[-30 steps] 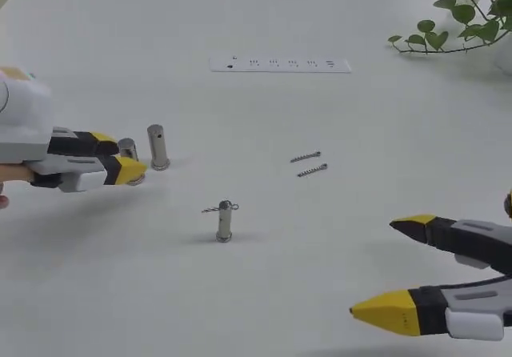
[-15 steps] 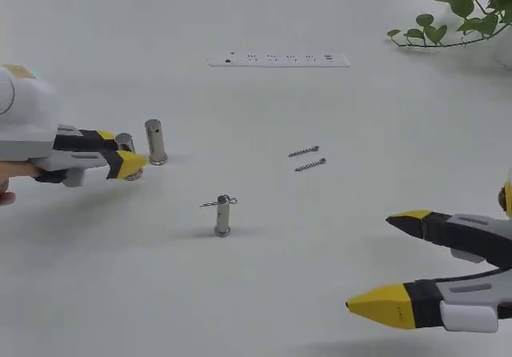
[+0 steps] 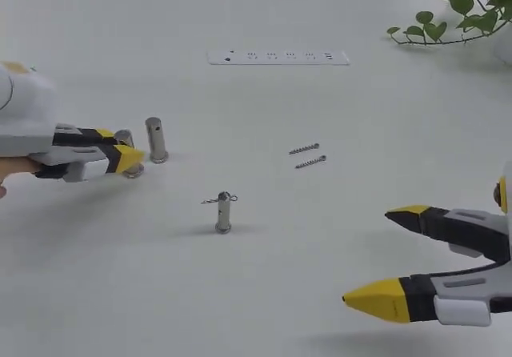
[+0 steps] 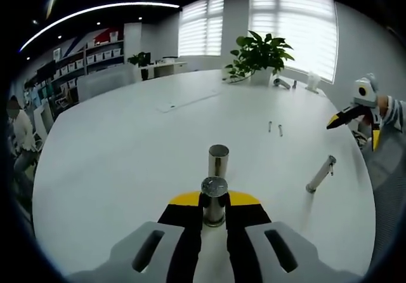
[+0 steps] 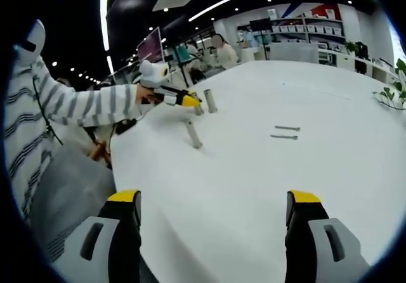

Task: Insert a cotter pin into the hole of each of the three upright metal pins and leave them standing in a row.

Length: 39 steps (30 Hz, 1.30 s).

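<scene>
Pin [image 4: 214, 193] between left gripper [image 4: 214, 203] jaws

Metal pin [image 3: 156, 139] [image 3: 124, 138] [image 3: 224, 217], upright: three. Cotter pin [image 3: 214, 200] [image 3: 304, 149] [image 3: 310, 162]: three, one fitted, two loose. Power strip [image 3: 278, 57]: one. Leafy plant [image 3: 460, 13]: one. Hand-held gripper [image 3: 132, 161] [image 3: 366, 255]: two.

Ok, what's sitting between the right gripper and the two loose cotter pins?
Nothing: the head view shows bare white table between the open right gripper and the two loose cotter pins.
</scene>
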Available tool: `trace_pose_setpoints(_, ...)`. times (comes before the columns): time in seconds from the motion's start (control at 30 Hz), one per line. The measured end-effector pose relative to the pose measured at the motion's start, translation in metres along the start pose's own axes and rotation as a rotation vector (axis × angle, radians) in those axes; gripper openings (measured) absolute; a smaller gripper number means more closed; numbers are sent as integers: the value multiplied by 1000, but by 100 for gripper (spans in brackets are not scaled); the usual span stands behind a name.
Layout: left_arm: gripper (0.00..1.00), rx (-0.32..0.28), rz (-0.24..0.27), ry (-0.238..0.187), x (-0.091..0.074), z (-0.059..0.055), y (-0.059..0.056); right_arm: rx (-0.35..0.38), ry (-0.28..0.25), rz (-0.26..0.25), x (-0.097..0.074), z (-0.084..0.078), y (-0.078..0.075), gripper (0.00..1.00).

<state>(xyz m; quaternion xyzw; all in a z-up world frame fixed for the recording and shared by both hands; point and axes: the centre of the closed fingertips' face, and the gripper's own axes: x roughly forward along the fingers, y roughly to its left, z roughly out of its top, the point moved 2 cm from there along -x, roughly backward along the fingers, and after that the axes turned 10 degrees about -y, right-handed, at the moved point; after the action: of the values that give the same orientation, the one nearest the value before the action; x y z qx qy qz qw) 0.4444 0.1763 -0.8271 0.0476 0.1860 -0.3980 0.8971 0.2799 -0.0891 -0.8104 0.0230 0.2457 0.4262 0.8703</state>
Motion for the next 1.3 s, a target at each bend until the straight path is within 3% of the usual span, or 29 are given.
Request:
trace_pose_setpoints(0.37, 11, 20, 21, 24, -9, -1, -2, -20, 0, 8, -1, 5, -1, 96)
trace_pose_setpoints(0.6, 11, 30, -4, 12, -25, 11, -9, -35, 0, 9, -1, 9, -2, 96)
trace_pose_setpoints(0.8, 11, 12, -28, 8, -45, 25, -23, -52, -3, 11, -3, 14, -2, 96)
trace_pose_setpoints(0.9, 11, 58, -48, 15, -54, 31, -34, -58, -5, 13, -3, 16, -2, 96)
trace_pose_setpoints(1.07, 11, 42, -81, 12, -66, 42, -51, -66, -14, 17, -5, 20, -1, 96)
trace_pose_setpoints(1.2, 11, 28, -77, 34, -71, 49, -64, -70, -20, 14, -7, 22, -2, 96)
trace_pose_setpoints(1.3, 11, 44, -80, 29, -71, 49, -67, -70, -27, 13, -9, 23, -2, 96)
